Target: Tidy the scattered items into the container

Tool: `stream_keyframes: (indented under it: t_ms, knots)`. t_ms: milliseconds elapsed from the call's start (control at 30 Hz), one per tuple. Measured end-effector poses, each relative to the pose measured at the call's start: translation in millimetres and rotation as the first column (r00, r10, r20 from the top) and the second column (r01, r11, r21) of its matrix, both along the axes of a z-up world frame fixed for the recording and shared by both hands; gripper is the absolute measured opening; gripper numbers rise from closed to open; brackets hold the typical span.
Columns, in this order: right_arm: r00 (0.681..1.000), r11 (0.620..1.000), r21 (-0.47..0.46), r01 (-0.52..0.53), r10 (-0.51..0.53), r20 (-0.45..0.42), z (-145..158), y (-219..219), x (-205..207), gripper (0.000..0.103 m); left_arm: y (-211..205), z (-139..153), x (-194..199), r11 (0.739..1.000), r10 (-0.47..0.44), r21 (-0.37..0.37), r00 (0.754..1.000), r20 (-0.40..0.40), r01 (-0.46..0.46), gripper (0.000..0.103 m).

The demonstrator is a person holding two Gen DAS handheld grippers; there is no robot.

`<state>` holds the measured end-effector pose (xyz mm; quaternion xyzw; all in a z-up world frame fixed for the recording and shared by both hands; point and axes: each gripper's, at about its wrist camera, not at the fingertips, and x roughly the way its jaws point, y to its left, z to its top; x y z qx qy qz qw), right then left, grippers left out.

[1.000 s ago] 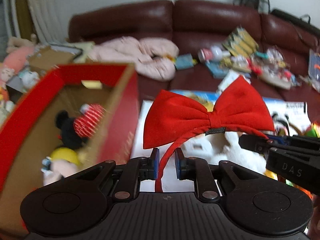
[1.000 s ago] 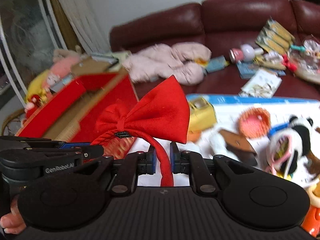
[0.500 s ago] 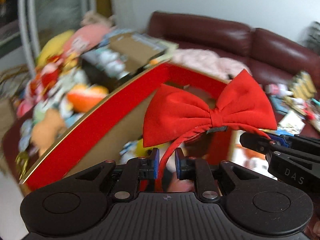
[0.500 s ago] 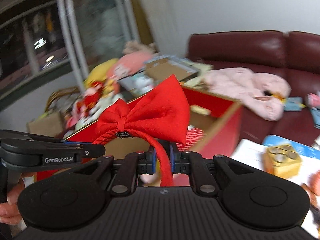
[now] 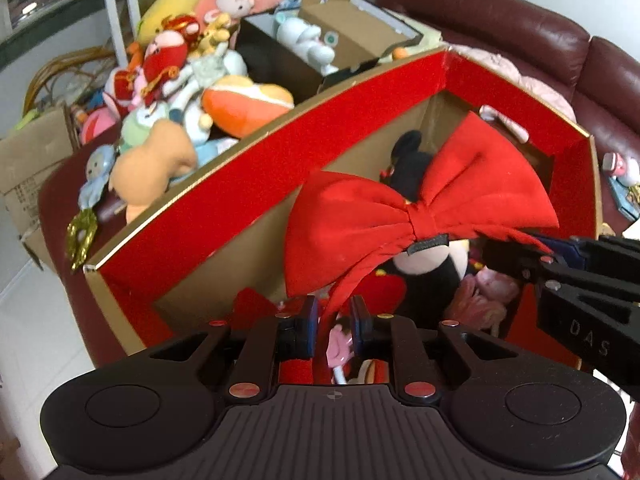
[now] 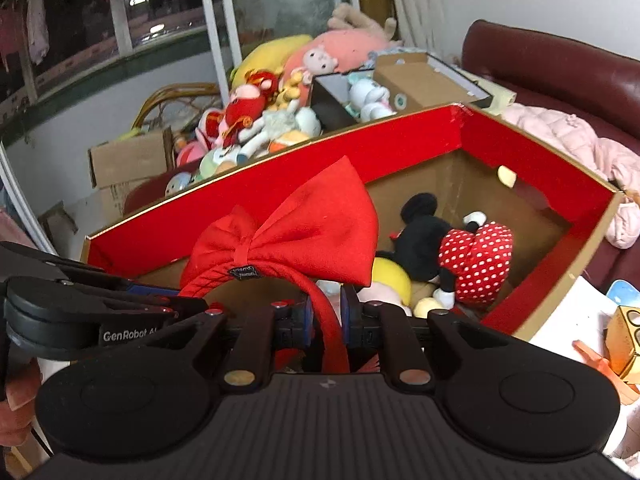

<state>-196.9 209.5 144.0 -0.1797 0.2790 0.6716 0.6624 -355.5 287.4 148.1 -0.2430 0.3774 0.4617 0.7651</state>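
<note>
Red bow headband held over the open red box by both grippers

The left gripper [image 5: 334,322] has one end of the headband [image 5: 420,216] between its jaws, which are opening, and a gap shows beside the thin band; whether the pads press it I cannot tell. The right gripper [image 6: 325,314] has the other end between its jaws, also opening. The band arches up and across from one gripper to the other, so its long axis runs sideways between them, and the bow stands upright on top of the arch. Beyond and below both grippers is the red box [image 6: 280,172], with a plush mouse [image 6: 448,256] lying inside it. A pile of soft toys [image 5: 180,92] lies behind the box's far wall.
</note>
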Motion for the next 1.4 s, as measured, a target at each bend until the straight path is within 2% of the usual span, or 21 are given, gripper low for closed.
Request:
stream_keyframes:
  t_ms: [33, 67, 100, 133, 167, 200, 233, 567, 800, 1033, 1400]
  knots:
    - [1.0, 1.0, -0.01, -0.008, 0.008, 0.001, -1.0, 1.6, -1.7, 0.019, 0.5, -2.3, -1.5, 1.0, 0.002, -0.009, 1.0, -0.004, -0.002, 0.038]
    - [1.0, 1.0, -0.02, -0.015, 0.015, 0.0, -3.3, 3.5, -2.5, 0.02, 1.2, -3.9, -2.2, 1.0, 0.008, -0.016, 1.0, -0.011, -0.008, 0.042]
    - [1.0, 0.999, -0.032, -0.019, 0.019, 0.0, -4.8, 5.4, -3.5, 0.038, 0.6, -5.2, -3.5, 1.0, 0.025, -0.015, 0.999, -0.026, -0.025, 0.06]
    - [1.0, 0.999, -0.032, -0.006, 0.006, 0.009, -5.4, 5.3, -3.9, 0.069, 1.1, -5.3, -5.4, 0.999, 0.032, -0.005, 0.999, -0.023, -0.033, 0.071]
    - [1.0, 1.0, -0.017, 0.01, -0.01, 0.02, -6.1, 4.6, -3.2, 0.077, 1.8, -4.8, -6.0, 0.999, 0.037, 0.004, 0.999, -0.019, -0.037, 0.074]
    - [0.999, 1.0, 0.003, 0.024, -0.024, 0.034, -5.4, 1.5, -2.2, 0.078, 2.6, -4.0, -6.7, 0.999, 0.045, 0.016, 0.999, -0.024, -0.044, 0.082]
    - [0.999, 1.0, 0.003, 0.025, -0.025, 0.033, -5.6, 0.8, -0.6, 0.078, 3.0, -3.3, -6.5, 0.998, 0.048, 0.031, 0.998, -0.026, -0.048, 0.083]
    - [0.998, 0.998, 0.006, 0.063, -0.063, -0.002, -6.6, -4.7, 11.9, 0.079, 3.3, -10.8, 8.6, 1.0, 0.003, 0.024, 0.999, -0.039, -0.002, 0.084]
    - [0.998, 0.997, 0.054, 0.061, -0.061, 0.002, 2.4, -11.7, 9.6, 0.083, 5.2, -14.8, 12.0, 1.0, 0.004, 0.012, 0.999, -0.046, -0.004, 0.084]
    - [0.997, 0.995, 0.065, 0.078, -0.077, -0.009, 4.4, -15.2, 14.1, 0.084, 0.7, -10.1, 17.2, 1.0, -0.006, 0.028, 0.999, -0.047, 0.008, 0.084]
    - [0.987, 0.978, 0.131, 0.161, -0.156, -0.046, 19.0, -41.8, 35.4, 0.085, -19.3, 12.9, 39.9, 0.993, -0.062, 0.096, 0.997, -0.039, 0.066, 0.085]
